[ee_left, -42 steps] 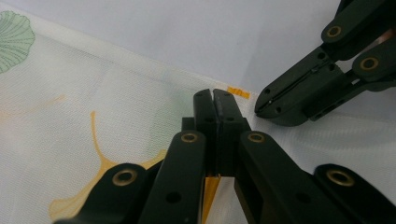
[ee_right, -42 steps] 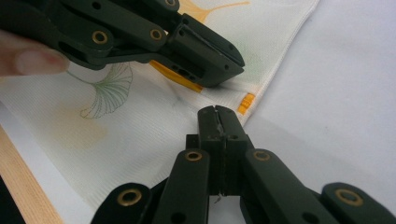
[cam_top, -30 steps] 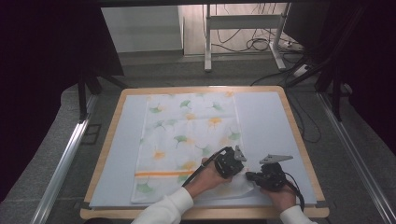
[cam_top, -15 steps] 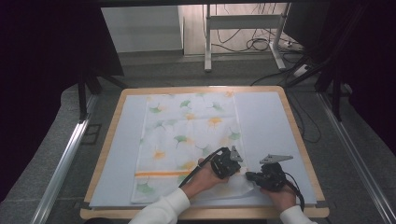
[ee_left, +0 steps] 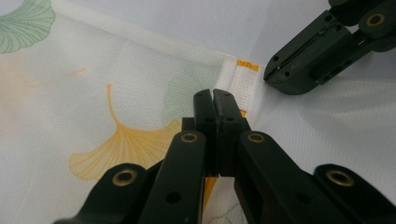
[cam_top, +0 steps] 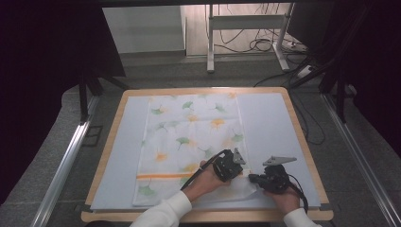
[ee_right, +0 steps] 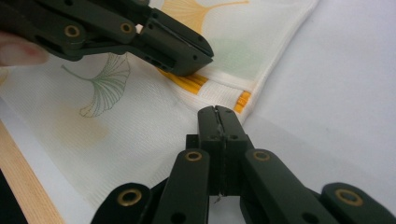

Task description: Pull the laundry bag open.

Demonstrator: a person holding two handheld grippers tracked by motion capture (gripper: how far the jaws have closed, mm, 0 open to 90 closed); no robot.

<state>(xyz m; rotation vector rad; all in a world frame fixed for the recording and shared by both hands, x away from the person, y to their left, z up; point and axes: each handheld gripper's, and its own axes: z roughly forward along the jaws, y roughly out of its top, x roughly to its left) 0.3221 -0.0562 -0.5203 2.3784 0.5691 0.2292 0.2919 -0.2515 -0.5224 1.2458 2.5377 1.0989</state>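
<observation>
Cloth (cam_top: 189, 142), white w/ green + orange ginkgo-leaf print and an orange stripe, lies flat on the pale blue mat (cam_top: 274, 123) of the wooden-rimmed table (cam_top: 302, 137), centre of the high view. Its near right corner, lower centre-right of frame, is folded or bunched where both grippers meet.

Nearest, bottom of the high view: two forearms in white sleeves (cam_top: 165, 213) come up from the lower edge. Right hand (cam_top: 283, 198) holds the right gripper (cam_top: 253, 178) at lower right, jaws pointing left toward the cloth corner. Left hand (cam_top: 203, 182) holds the left gripper (cam_top: 231, 176) just beside it, lower centre, over the cloth's near right part.

Right gripper view: right gripper (ee_right: 217, 114) has jaws pressed together, no gap visible betw. them; tips sit at the cloth's folded edge near the orange stripe (ee_right: 196, 84). Cannot tell if any fabric is pinched. Left gripper (ee_right: 198, 58) enters from upper left, jaws also closed, tips down on the cloth at the stripe.

Left gripper view: left gripper (ee_left: 214, 98) jaws pressed together, tips on or just above the cloth by the hem corner (ee_left: 243, 79); cannot tell if they grip fabric. Right gripper (ee_left: 271, 77) comes in from upper right, jaws closed, tip touching or just beside the cloth's edge.

Farther off, upper part of the high view: grey floor (cam_top: 189, 71), metal stand legs (cam_top: 210, 38) and loose cables (cam_top: 265, 42) behind the table.
</observation>
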